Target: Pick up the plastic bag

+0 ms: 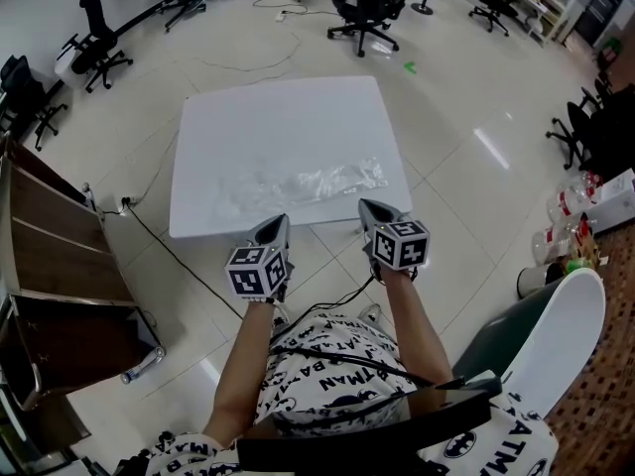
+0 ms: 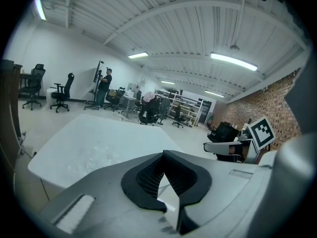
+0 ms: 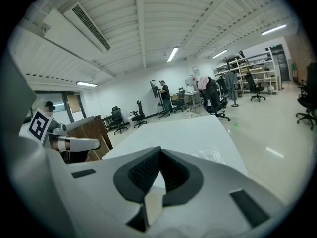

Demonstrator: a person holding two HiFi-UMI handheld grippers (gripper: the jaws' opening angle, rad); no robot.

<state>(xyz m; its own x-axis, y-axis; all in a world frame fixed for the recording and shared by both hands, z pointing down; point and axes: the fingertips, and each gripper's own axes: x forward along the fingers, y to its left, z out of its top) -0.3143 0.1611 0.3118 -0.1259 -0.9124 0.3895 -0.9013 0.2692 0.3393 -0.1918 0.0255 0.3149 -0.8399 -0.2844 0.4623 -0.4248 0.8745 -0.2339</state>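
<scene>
the plastic bag [image 1: 308, 183] lies flat near the front edge of the table [image 1: 288, 117]. the left gripper [image 1: 277, 226] and right gripper [image 1: 373, 211] hover before that edge, both closed and empty. i think the reach is not yet begun; next, one gripper must open and go forward to the bag.

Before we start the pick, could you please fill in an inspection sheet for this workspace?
Surface: white square table, bare apart from the bag.
Job's things: clear plastic bag, lying crumpled along the table's near side, not gripped.
Clutter: nothing seen on the table.
Grippers: left gripper and right gripper both shut with nothing between the jaws, held by the table's near edge.
Cables: black cable runs across the floor left of the table; leads run from the grippers down to the person.
Surroundings: office chairs beyond the table, wooden cabinet at the left, bottles on the floor at the right.
</scene>
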